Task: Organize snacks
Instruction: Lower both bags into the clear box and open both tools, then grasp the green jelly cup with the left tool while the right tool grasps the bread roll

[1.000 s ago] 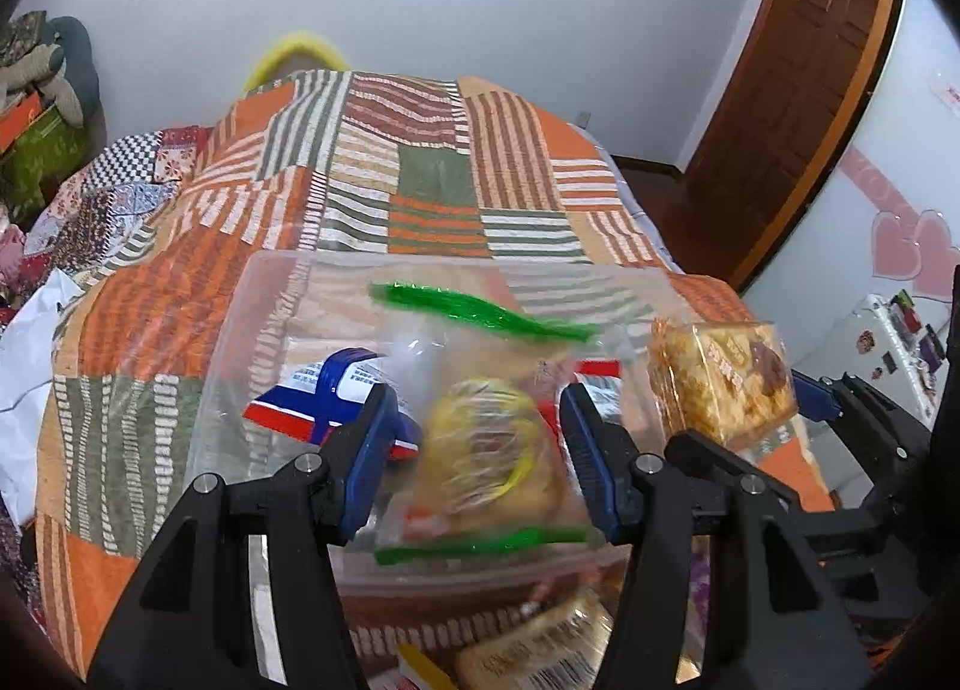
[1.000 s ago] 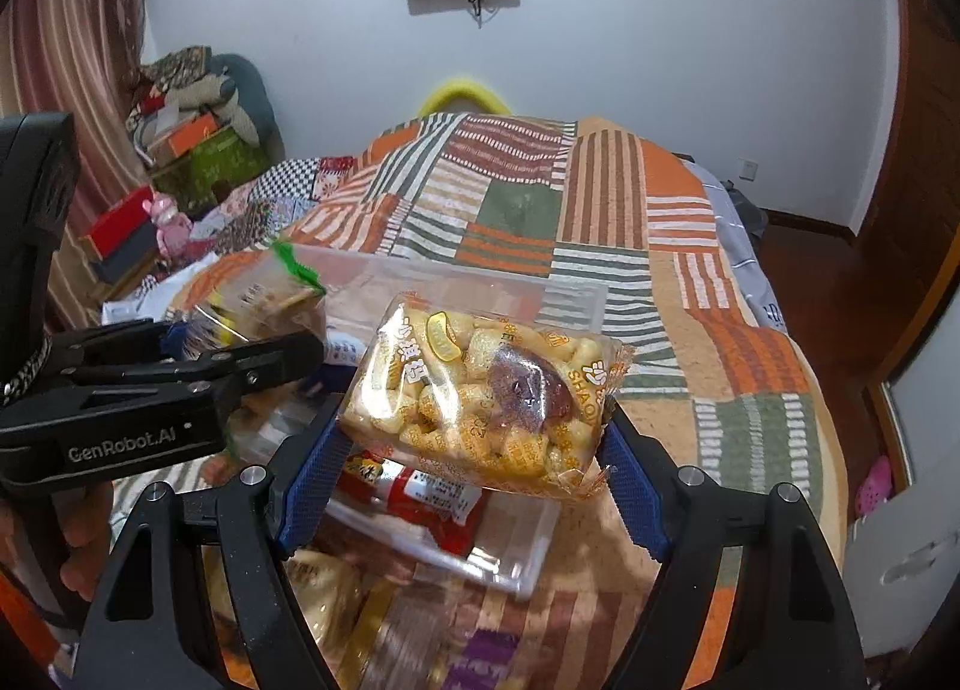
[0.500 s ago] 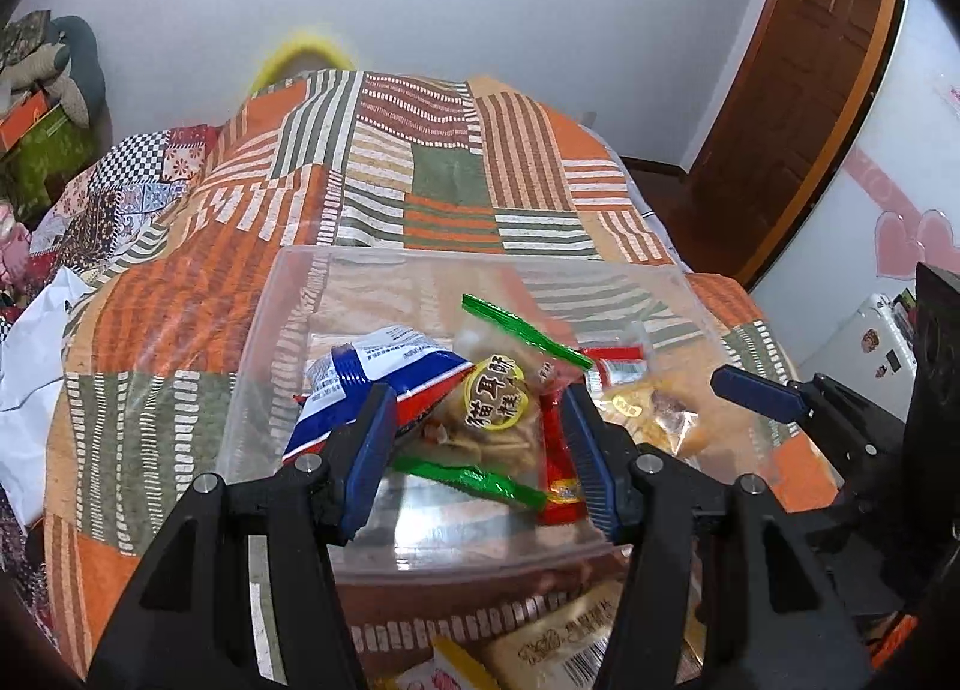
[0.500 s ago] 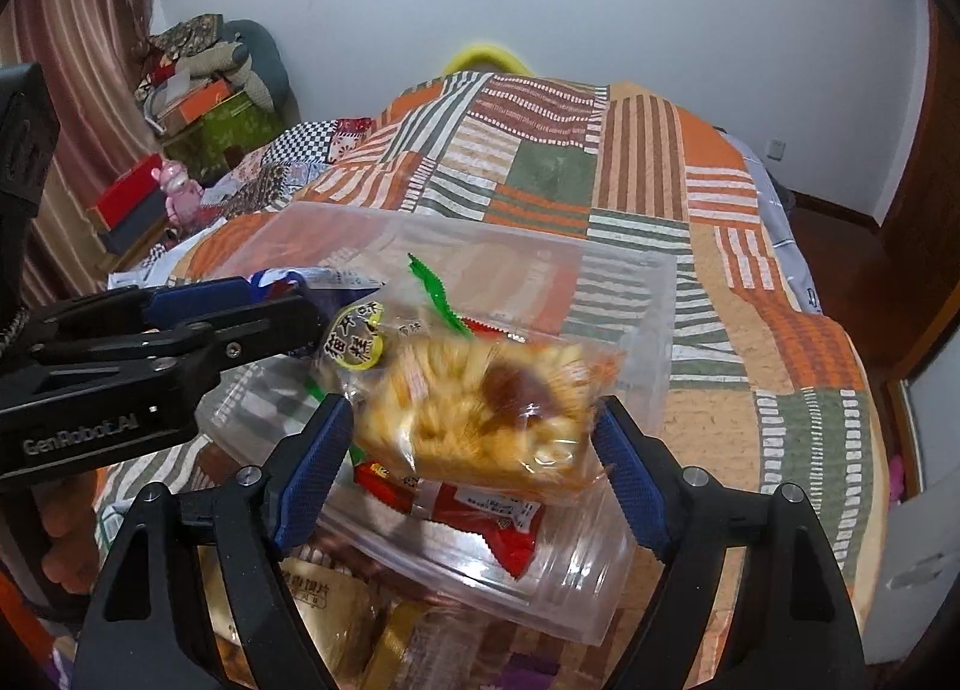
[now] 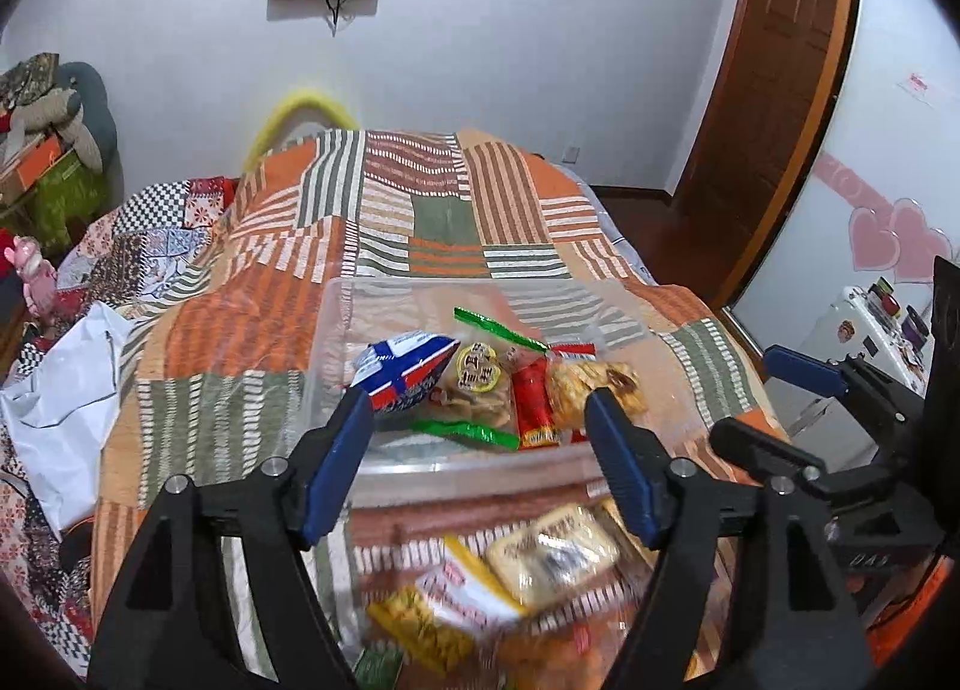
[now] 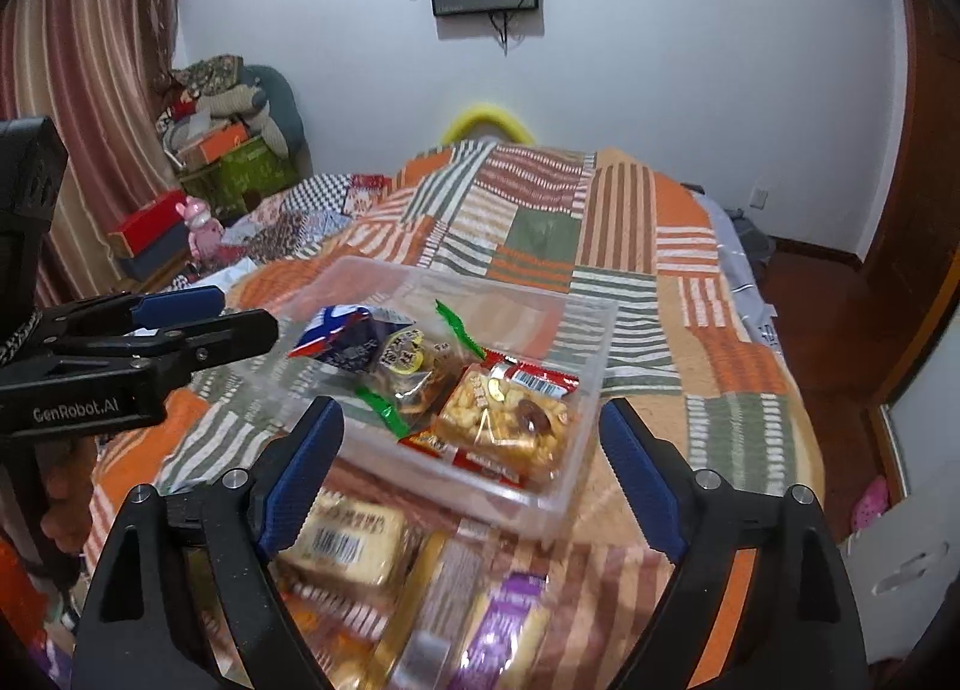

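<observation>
Both packets now lie in the clear box [image 6: 576,330]; both grippers [image 5: 480,438] [image 6: 468,450] hang wide, empty. Loose snacks [image 6: 354,540] beneath could get knocked off.

"GenRobot.AI" on left tool [image 6: 210,324]; snack print seemingly illegible.

A: Both views are evenly lit, soft indoor light, no hard shadows on the white wall [image 5: 540,30].

B: Edges?

A: Strong fisheye bending; the door frame [image 5: 798,90] curves, and black vignette fills all 4 corners.

B: Sharpness?

A: The clear container [image 6: 576,432] reads crisp with faint sheen. The loose packets [image 6: 420,588] nearest the lens smear with blur in both views.
</observation>
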A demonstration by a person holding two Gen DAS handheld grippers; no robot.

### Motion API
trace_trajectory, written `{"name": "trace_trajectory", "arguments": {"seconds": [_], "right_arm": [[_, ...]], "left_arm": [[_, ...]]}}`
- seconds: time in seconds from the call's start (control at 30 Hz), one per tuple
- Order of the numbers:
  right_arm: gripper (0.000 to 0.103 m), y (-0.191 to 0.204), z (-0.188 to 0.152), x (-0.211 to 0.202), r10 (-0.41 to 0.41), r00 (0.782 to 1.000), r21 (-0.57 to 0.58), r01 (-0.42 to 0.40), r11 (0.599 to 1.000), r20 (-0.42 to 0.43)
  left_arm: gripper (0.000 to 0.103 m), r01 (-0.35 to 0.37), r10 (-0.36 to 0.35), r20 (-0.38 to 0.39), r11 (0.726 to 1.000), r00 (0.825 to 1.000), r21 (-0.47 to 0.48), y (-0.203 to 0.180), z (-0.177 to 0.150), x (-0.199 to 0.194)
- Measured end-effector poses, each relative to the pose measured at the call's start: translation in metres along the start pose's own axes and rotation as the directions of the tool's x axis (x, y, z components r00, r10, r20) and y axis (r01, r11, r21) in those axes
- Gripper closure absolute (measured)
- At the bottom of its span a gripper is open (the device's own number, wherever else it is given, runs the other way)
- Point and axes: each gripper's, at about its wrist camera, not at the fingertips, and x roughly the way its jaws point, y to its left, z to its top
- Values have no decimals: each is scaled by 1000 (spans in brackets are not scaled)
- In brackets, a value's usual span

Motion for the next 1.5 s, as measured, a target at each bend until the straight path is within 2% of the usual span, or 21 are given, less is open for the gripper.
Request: {"name": "trace_trajectory", "arguments": {"seconds": [0.2, 0.5, 0.63, 0.8, 0.93, 1.13, 1.33, 1.43, 1.5], "right_arm": [[16, 1, -21, -18, -2, 1000, 15, 2, 1000, -3], [16, 6, -58, -25, 4, 998, 38, -2, 999, -57], [16, 11, -74, -18, 22, 996, 45, -18, 999, -91], [19, 16, -89, -9, 47, 990, 50, -41, 998, -131], [33, 15, -98, 0, 62, 985, 77, -50, 996, -160], [45, 14, -100, 10, 77, 981, 94, -61, 994, -181], [47, 15, -99, 24, 84, 976, 97, -65, 993, -202], [47, 16, -99, 35, 88, 972, 100, -68, 993, -218], [47, 17, -100, 39, 78, 973, 94, -59, 994, -219]], "left_arm": [[18, -36, 35, 15, 999, 999, 25, 4, -25, -33], [18, -70, 71, -85, 997, 994, 14, 24, -85, -37], [18, -29, 32, -141, 999, 989, 25, 27, -114, -32], [18, -26, 31, -168, 999, 985, 35, 26, -137, -28], [27, -8, 11, -190, 1000, 982, 17, 26, -149, -22], [33, 14, -15, -241, 1000, 970, -8, 29, -164, -4], [34, 9, -2, -229, 1000, 973, 27, 23, -175, -1], [43, 17, -10, -238, 1000, 971, 25, 22, -179, 3], [51, -4, 11, -224, 999, 974, 34, 21, -181, 3]]}}
